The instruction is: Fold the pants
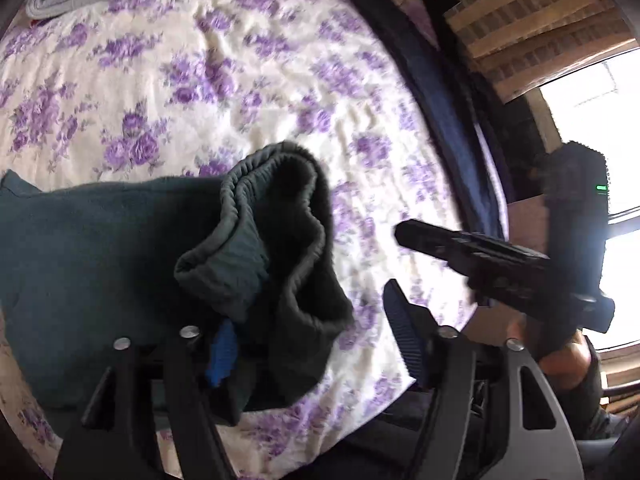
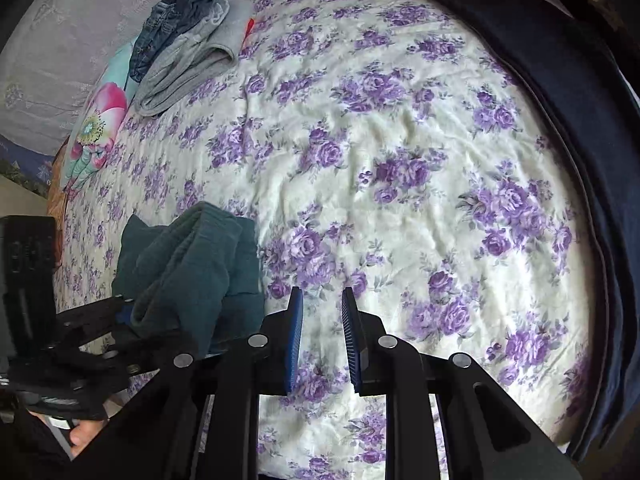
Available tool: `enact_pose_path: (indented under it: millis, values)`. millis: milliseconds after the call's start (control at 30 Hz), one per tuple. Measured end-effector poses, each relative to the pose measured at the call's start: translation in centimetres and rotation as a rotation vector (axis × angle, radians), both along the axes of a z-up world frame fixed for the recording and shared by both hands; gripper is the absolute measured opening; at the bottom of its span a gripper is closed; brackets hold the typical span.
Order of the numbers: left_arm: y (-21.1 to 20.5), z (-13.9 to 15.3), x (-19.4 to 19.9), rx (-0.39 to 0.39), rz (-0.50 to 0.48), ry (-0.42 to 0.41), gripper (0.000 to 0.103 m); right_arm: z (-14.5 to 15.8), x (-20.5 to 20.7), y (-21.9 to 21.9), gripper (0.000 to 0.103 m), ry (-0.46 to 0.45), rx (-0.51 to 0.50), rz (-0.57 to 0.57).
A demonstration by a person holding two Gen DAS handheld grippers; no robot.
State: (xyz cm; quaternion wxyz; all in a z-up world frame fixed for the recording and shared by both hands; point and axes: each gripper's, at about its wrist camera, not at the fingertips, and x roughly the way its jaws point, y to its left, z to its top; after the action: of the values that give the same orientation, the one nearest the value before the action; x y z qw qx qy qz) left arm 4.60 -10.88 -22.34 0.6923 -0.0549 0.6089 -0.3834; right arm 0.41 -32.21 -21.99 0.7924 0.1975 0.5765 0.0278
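Your left tongs point(image 1: 316, 344) stood spread wide, yet the dark teal pants point(image 1: 120, 264) lay draped over the left finger, its blue pad point(image 1: 220, 356) half buried in the waistband, so the cloth hung on that finger and was not pinched between the two. Your right tongs point(image 2: 322, 340) were parted a little with only bedspread between the blue pads point(image 2: 295, 336); in the left wrist view they appeared blurred just right of the pants, apart from them. From the right wrist view the pants sat bunched at lower left, beside your left tongs point(image 2: 120, 320). Past both tools, the floral bedspread point(image 2: 400, 152) stretched bare and wrinkled across the middle of the bed. A dark blue blanket point(image 2: 560, 100) ran along its right edge. Farthest off, by the left edge, lay folded grey garments point(image 2: 192, 64), jeans point(image 2: 176, 12) and a flowered pillow point(image 2: 100, 128).
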Motion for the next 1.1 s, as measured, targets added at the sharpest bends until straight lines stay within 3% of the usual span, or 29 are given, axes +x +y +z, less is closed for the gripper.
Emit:
enact_pose_path:
  millis: [67,133,200,267,300,367,433,533,567,700,733,767,800,1000,1100]
  values:
    - [2.2,3.0,-0.4,-0.104,0.014,-0.024,0.086,1.2,0.4,1.2,0.021,-0.019,-0.015,0.039]
    - [4.9,5.2,-0.3,-0.137,0.071,-0.074,0.088,2.7,0.8,2.6,0.022,-0.048,-0.011,0.080]
    - [8.1,6.4,0.5,-0.076,0.165,-0.133,0.088,4.3,0.9,4.1,0.023,-0.083,0.003,0.132]
    - [11.0,5.5,1.2,-0.008,0.240,-0.139,0.085,5.2,1.1,5.8,0.025,-0.104,0.011,0.189]
    - [12.2,4.8,1.5,0.006,0.269,-0.121,0.082,5.3,1.2,6.6,0.026,-0.103,0.004,0.217]
    - [13.4,2.8,1.9,0.013,0.295,-0.059,0.066,5.0,1.6,7.7,0.031,-0.095,-0.046,0.245]
    - [13.7,0.8,1.9,0.029,0.306,-0.022,0.061,4.3,2.2,7.8,0.038,-0.067,-0.102,0.239]
    - [12.9,-2.3,1.3,0.065,0.296,0.043,0.047,2.8,2.9,6.4,0.057,-0.023,-0.115,0.230]
    - [13.0,-3.1,1.2,0.084,0.295,0.053,0.040,2.1,3.1,5.8,0.058,-0.008,-0.115,0.229]
    - [13.9,-4.5,1.0,0.095,0.302,0.077,0.031,-1.8,4.4,2.9,0.060,0.097,0.042,0.188]
    - [14.1,-4.6,1.0,0.100,0.304,0.079,0.028,-2.8,4.7,2.4,0.059,0.119,0.117,0.178]
    - [14.3,-4.7,1.0,0.104,0.305,0.081,0.024,-3.4,4.8,2.3,0.051,0.126,0.197,0.177]
    - [14.6,-4.8,0.8,0.108,0.308,0.081,0.023,-3.6,4.9,2.5,0.021,0.121,0.256,0.185]
    - [17.1,-4.6,-0.8,0.094,0.375,0.091,0.014,1.7,5.3,5.2,0.020,-0.024,0.145,0.233]
    - [17.7,-4.5,-1.2,0.082,0.393,0.089,0.014,1.9,6.2,5.8,0.020,-0.040,0.084,0.255]
